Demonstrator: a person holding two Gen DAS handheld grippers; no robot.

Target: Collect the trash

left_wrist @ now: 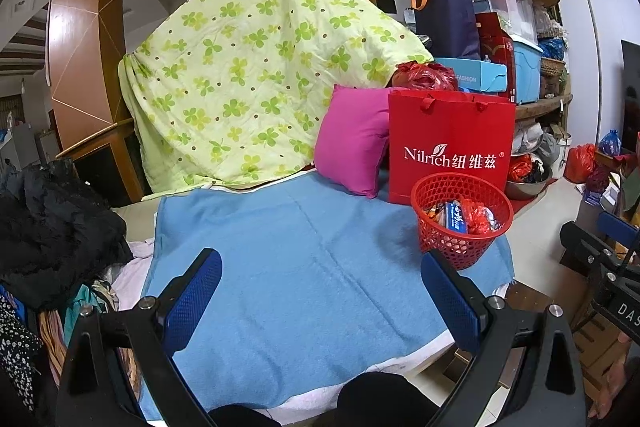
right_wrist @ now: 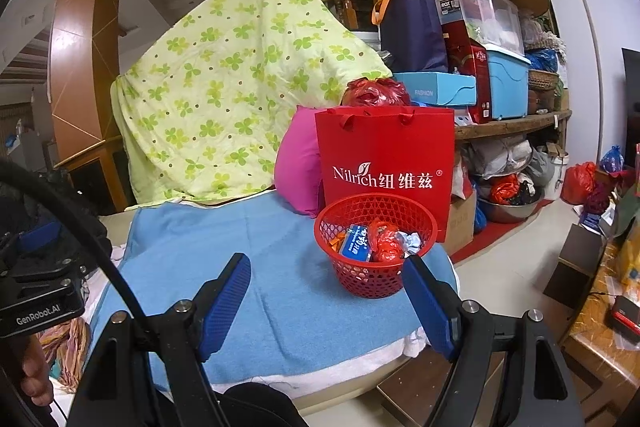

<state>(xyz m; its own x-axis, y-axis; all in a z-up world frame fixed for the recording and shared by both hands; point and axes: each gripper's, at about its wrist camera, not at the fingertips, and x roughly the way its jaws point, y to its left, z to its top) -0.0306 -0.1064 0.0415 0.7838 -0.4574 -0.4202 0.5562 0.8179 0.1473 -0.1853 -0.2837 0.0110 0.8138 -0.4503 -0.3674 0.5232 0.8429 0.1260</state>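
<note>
A red mesh basket stands on the right part of a blue blanket. Inside it lie a blue packet, a crumpled red bag and other wrappers. My left gripper hovers open over the bare blanket, left of the basket, with nothing between its blue pads. My right gripper is open too, empty, its right finger just in front of the basket's near right side. The right gripper's body shows at the right edge of the left wrist view.
A red paper bag stands behind the basket, beside a pink pillow. A green clover quilt hangs behind. Dark clothes pile at left. Stacked boxes and shelves crowd the right.
</note>
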